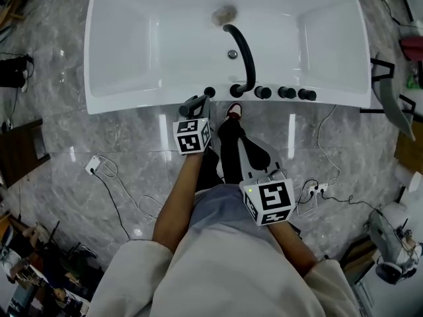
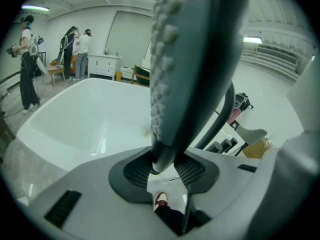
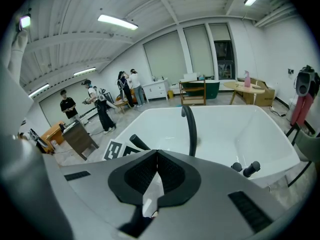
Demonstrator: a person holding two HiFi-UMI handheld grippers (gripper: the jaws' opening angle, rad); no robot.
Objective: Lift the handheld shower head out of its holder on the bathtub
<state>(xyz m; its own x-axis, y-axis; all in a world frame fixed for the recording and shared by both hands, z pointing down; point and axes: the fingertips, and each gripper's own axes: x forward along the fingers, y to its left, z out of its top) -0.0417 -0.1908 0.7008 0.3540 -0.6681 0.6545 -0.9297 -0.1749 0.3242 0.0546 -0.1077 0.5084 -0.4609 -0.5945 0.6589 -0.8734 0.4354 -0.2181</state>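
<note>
**Item: handheld shower head (image 2: pixel 185 59), in transit.**

- **Location:** Clamped by its handle in the left claw (image 2: pixel 163 168), nozzle face up and turned toward 9 o'clock in the left gripper view. In the head view it was just on the near side of the bathtub (image 1: pixel 132 101) rim. A dark round fitting (image 1: pixel 209 92), probably the holder, lay at 1 o'clock of the claw tip. The handle's lower end showed bare, with floor (image 1: pixel 79 131) and a shoe (image 1: pixel 233 111) visible beneath it, so it was judged clear of the holder.
- **Left claw:** closed on the handle, pads pressing low on it, close to its end.
- **Right claw (image 3: pixel 156 156):** jaws together, nothing between them, held at 5 o'clock of the left claw and well back from the rim.

**Hazards noted (judgements):**
1. Slip or droop: the grip sat low on a smooth handle with the heavy head above it, so a tilt could have let it pivot or slide out onto the stone floor.
2. Hose snag: no hose was visible. If one ran down into the holder, further pulling could have tugged the handle from the pads.
3. Collision: the faucet spout (image 1: pixel 246 55) and knobs (image 1: pixel 287 92) stood at 2 to 3 o'clock of the claw, so a swing that way could have struck them.
4. No backup: the right claw was too far off to catch a fall.
</note>
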